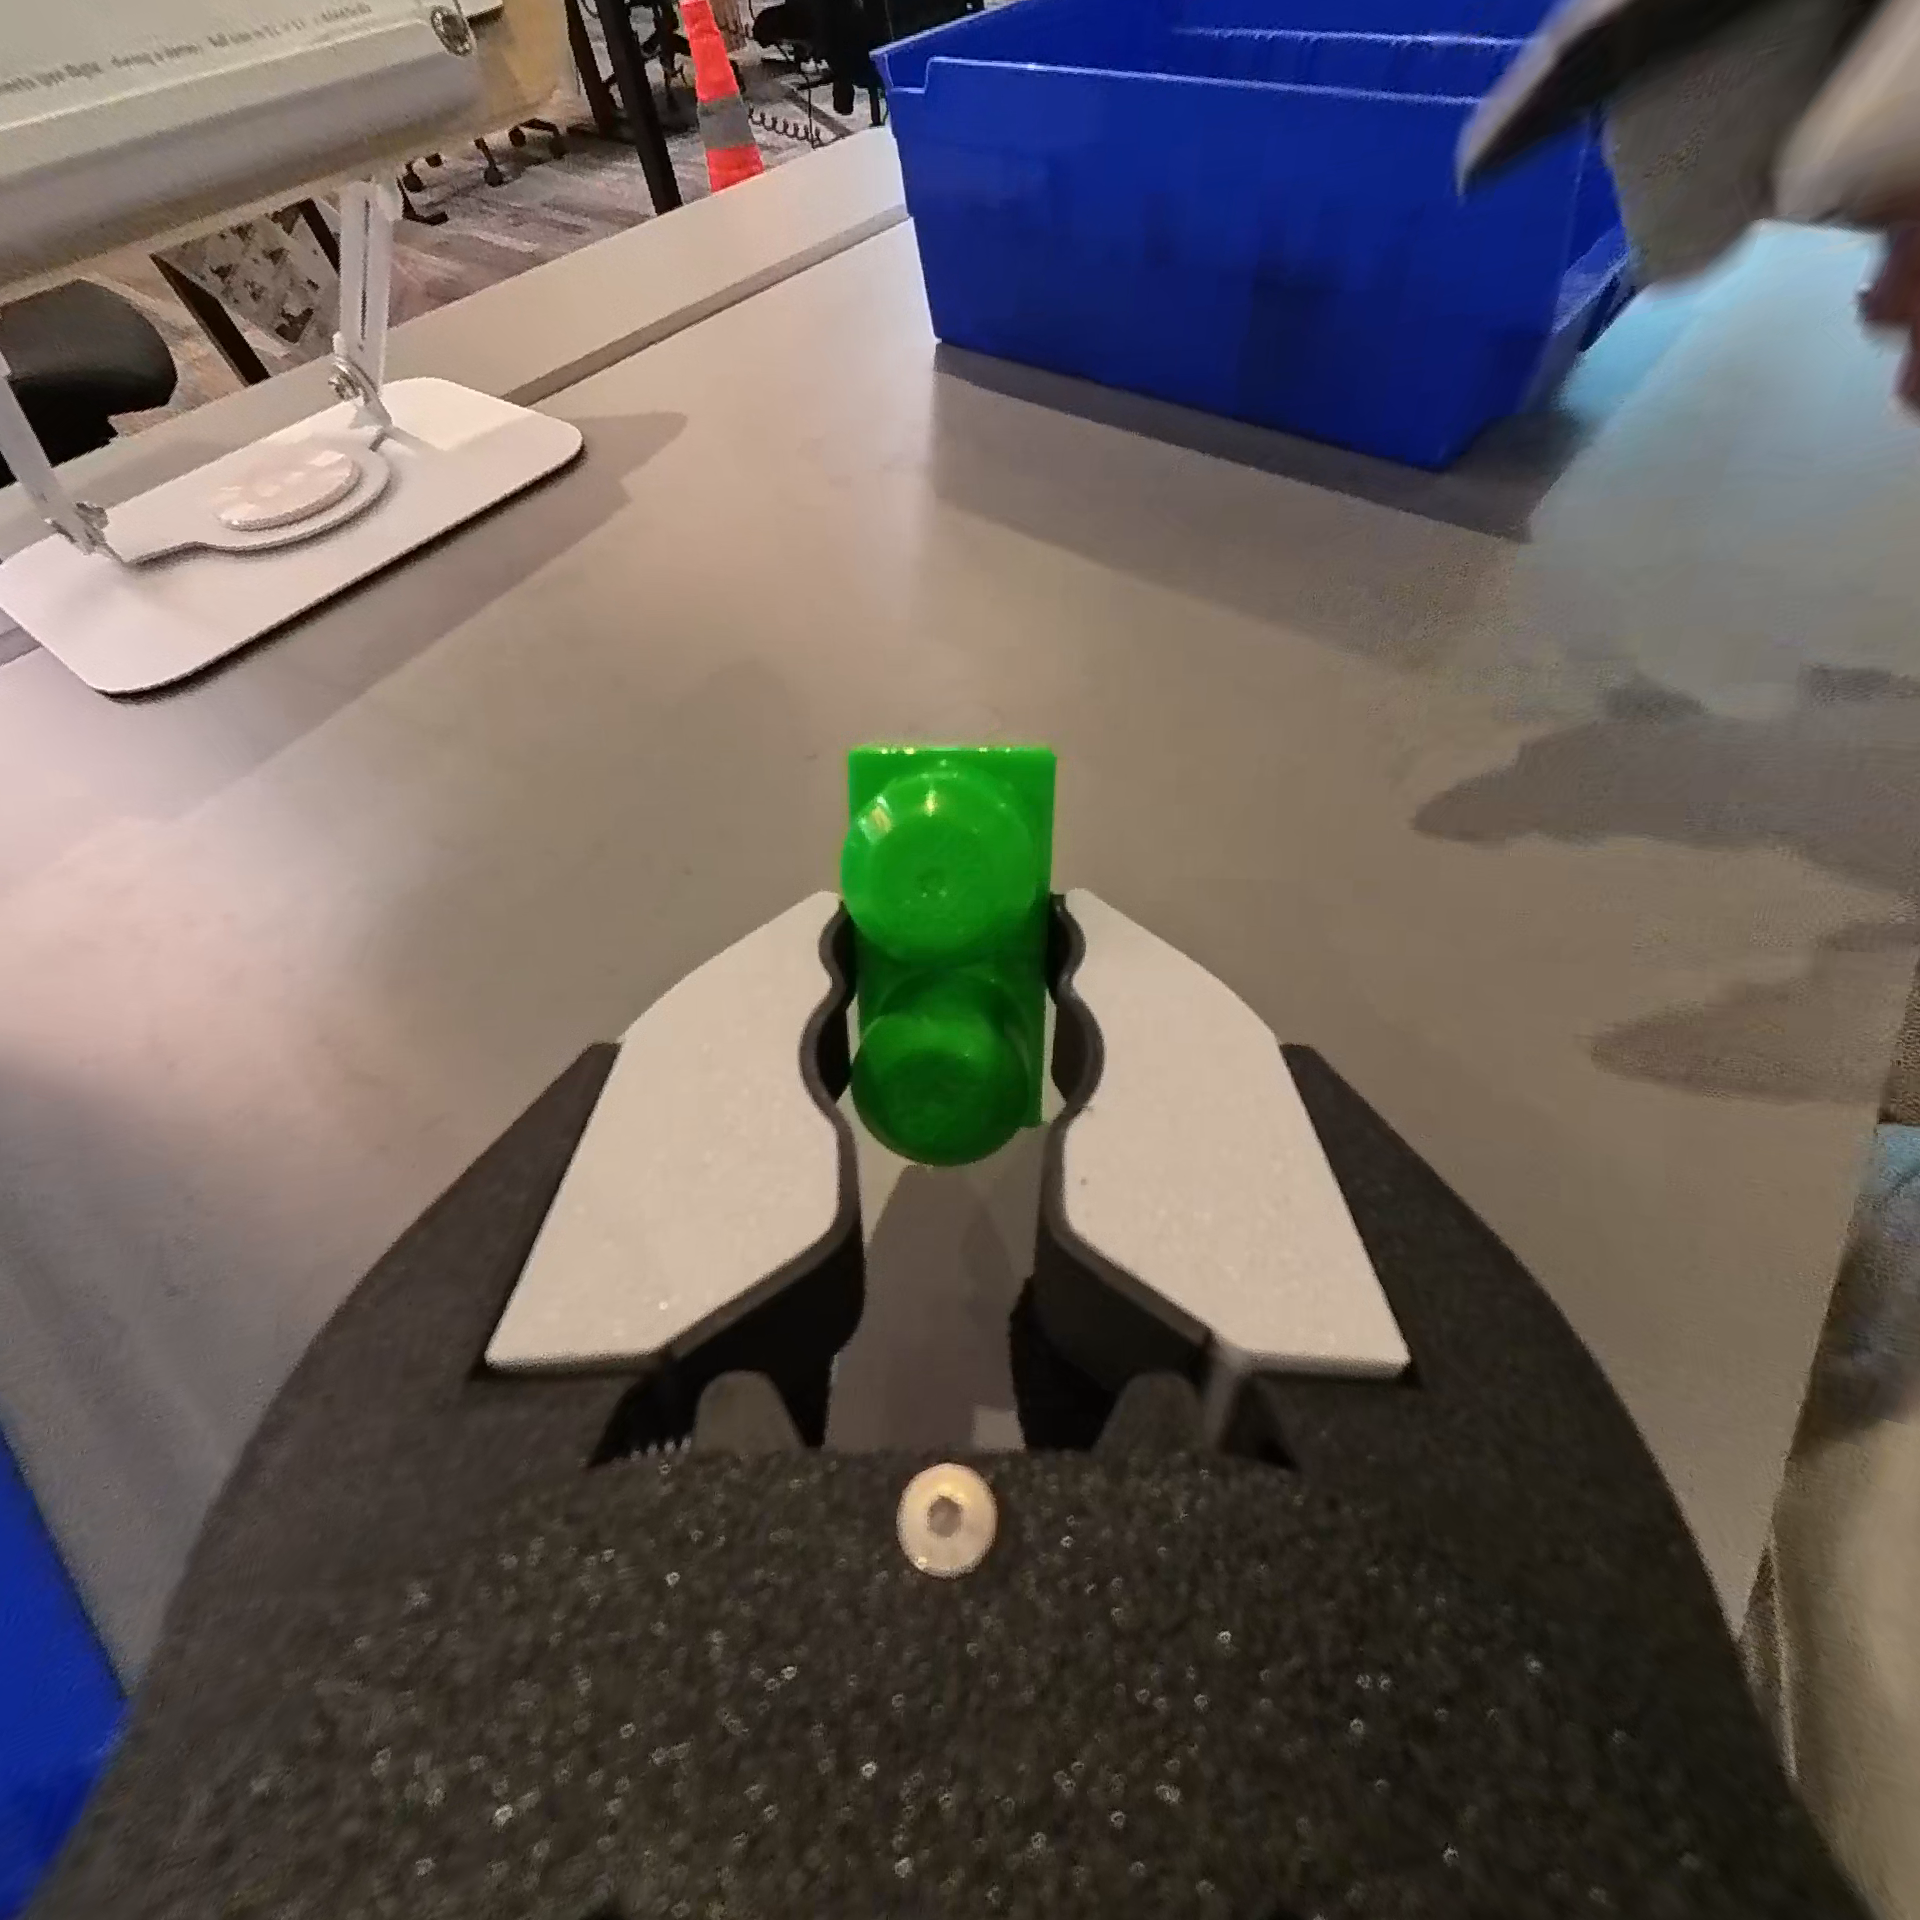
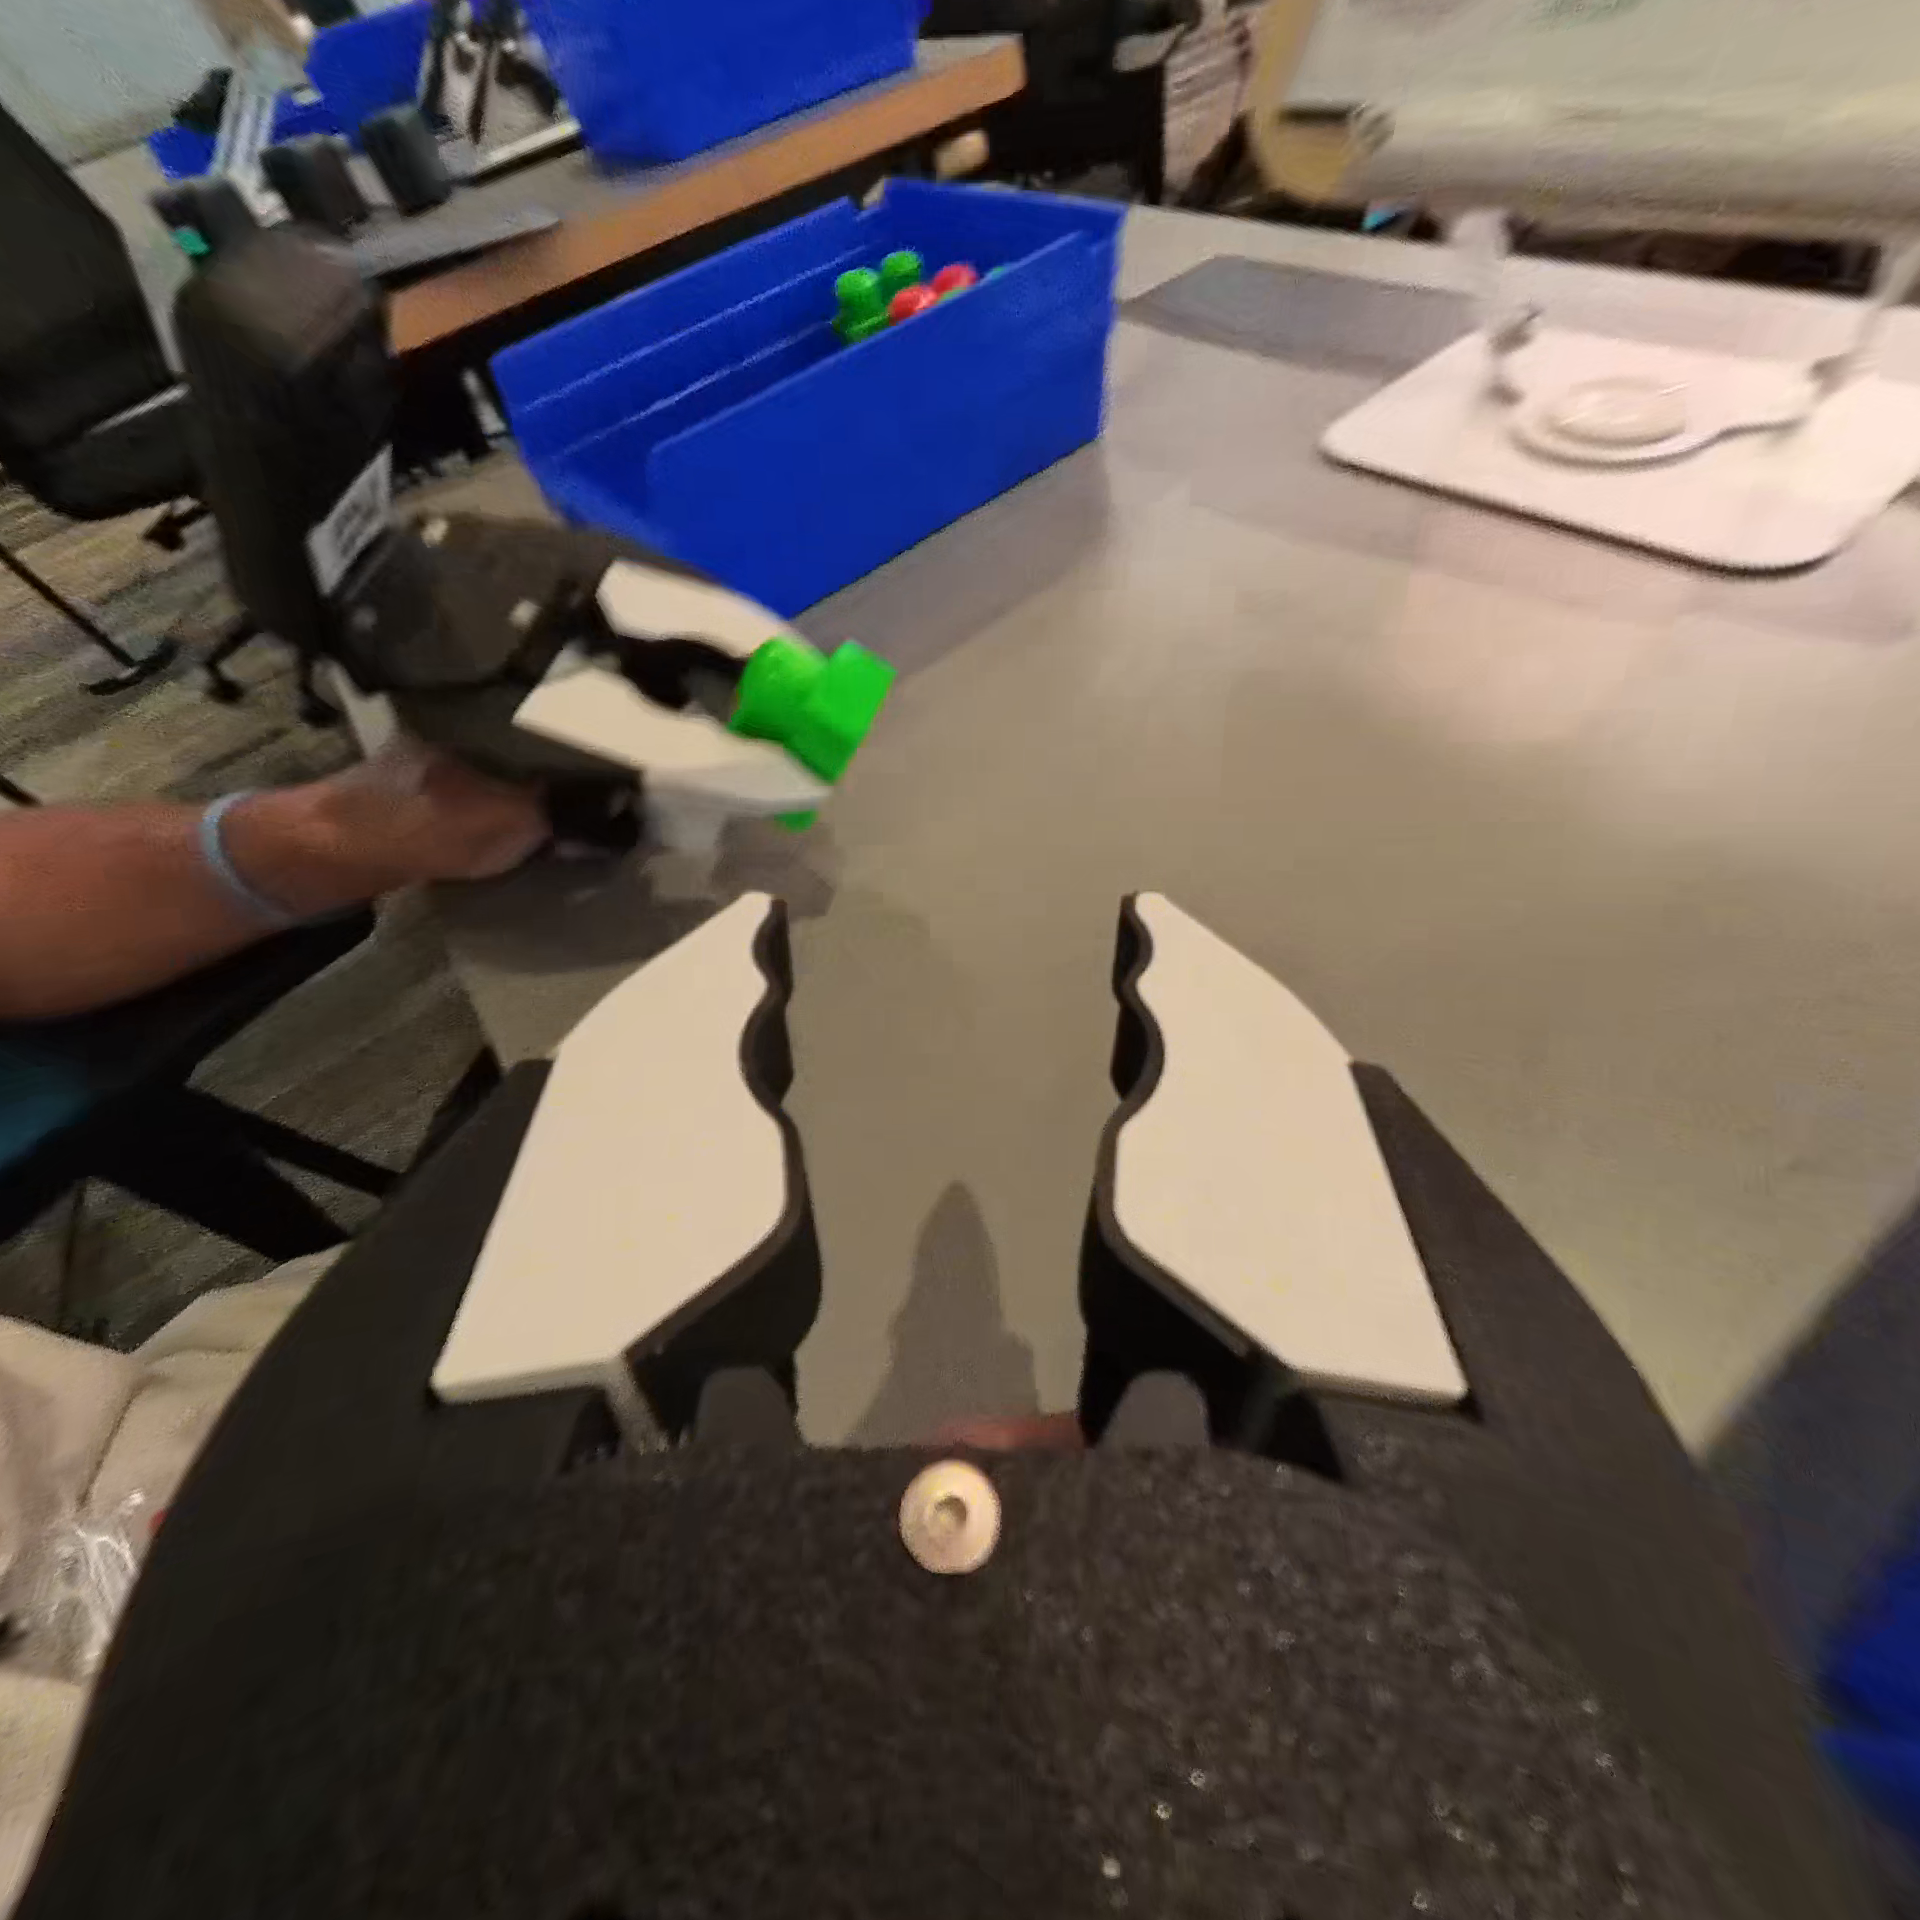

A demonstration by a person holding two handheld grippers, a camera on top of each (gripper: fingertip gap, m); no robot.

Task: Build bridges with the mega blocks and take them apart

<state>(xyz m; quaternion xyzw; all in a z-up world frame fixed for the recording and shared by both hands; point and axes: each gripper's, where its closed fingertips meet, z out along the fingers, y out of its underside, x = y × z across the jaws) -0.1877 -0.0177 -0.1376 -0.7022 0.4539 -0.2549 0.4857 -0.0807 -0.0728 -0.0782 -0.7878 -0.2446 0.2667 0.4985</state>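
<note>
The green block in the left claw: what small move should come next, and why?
Probably lower the left claw and set the green block on the bare grey table, studs up. The claw is shut on it, no other block lies on the table, and the right claw is open and holds nothing. More blocks lie in the blue bin, so this one would likely start a pillar.

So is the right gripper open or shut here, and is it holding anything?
Open and empty. The right gripper shows a wide gap between its fingers with only bare table behind; the green block sits in the left gripper.
</note>
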